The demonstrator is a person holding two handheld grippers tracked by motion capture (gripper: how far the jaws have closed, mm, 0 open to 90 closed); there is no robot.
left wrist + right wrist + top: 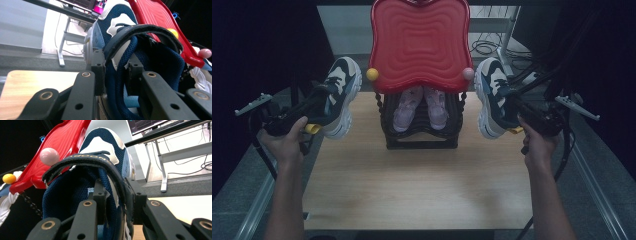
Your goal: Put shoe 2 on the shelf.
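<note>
Two navy and white sneakers hang in the air on either side of a black shoe rack (422, 136). My left gripper (328, 99) is shut on the left sneaker (344, 85), toe pointing up. In the left gripper view the gripper (116, 67) has one jaw inside and one outside the collar of this sneaker (117, 22). My right gripper (513, 107) is shut on the right sneaker (491, 95) in the same way. The right gripper view shows that gripper (117, 195) clamping the collar wall of its sneaker (100, 145).
A red wavy top (419, 45) with a yellow knob (372, 74) and a pink knob (468, 73) covers the rack. Under it sits a pair of pink shoes (408, 107). The wooden table (412, 185) stretches in front. Desk legs and cables lie behind.
</note>
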